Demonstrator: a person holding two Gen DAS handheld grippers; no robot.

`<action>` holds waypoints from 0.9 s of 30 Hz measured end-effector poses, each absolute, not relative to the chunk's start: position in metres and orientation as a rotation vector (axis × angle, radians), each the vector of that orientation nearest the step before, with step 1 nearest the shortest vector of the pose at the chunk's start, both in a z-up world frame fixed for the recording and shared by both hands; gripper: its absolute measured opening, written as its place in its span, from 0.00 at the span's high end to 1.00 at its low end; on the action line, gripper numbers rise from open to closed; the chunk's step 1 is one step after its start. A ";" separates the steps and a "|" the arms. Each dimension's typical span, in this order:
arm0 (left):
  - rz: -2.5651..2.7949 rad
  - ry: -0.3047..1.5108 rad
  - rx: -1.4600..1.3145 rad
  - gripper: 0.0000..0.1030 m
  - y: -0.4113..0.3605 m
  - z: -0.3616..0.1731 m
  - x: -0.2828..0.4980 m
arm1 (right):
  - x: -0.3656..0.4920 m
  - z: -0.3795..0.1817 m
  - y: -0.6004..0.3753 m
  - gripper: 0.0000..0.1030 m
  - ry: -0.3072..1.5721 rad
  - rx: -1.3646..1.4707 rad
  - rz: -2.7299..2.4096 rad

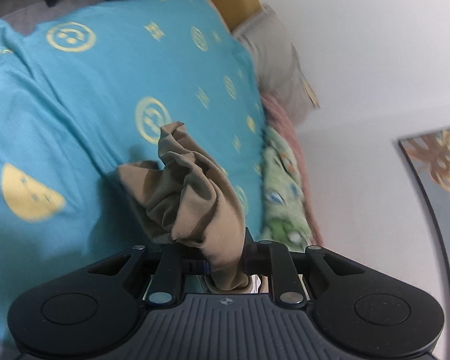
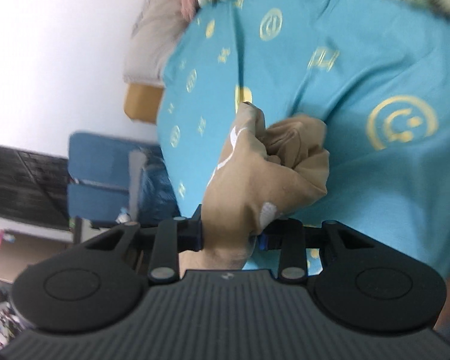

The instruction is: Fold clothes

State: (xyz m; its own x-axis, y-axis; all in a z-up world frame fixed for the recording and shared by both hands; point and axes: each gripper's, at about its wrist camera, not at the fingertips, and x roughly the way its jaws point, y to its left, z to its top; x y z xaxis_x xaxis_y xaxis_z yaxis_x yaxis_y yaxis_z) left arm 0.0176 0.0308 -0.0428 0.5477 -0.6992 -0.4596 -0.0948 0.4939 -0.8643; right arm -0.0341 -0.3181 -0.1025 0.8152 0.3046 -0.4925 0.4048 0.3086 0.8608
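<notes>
Left wrist view: our left hand-held gripper (image 1: 225, 262) is clamped on one bunched tan cotton garment (image 1: 192, 192), which runs toward 12 o'clock over one turquoise bedsheet with yellow emblems (image 1: 90, 90). Right wrist view shows our right hand-held gripper (image 2: 231, 237) pinching the same garment (image 2: 255, 174). At 2 o'clock in the left view lies one green patterned cloth (image 1: 285, 186).

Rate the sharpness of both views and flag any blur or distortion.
Left wrist view: tan garment fairly sharp near the left gripper, blue sheet smeared toward the edges, picture frame bent by fisheye. Right wrist view: softer overall, tan garment at the right gripper and sheet prints motion-blurred.
</notes>
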 end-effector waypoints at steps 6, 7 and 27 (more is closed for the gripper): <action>-0.561 1.043 -0.900 0.82 -0.057 0.013 0.026 | -0.086 -0.065 -0.382 0.65 0.596 1.326 -0.141; -0.579 1.053 -0.875 0.82 -0.076 0.022 0.032 | -0.092 -0.059 -0.395 0.65 0.583 1.332 -0.155; -1.038 0.975 -0.550 0.80 -0.480 0.021 0.062 | -0.140 -0.008 -0.646 0.65 0.196 0.991 -0.575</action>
State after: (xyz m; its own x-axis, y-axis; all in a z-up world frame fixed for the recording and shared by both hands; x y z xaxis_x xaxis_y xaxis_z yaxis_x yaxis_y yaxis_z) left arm 0.0617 -0.4796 0.0211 0.1682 -0.8991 -0.4042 0.4594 0.4343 -0.7748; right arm -0.1401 -0.6458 -0.0076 0.8352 -0.3678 -0.4089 0.5408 0.4138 0.7323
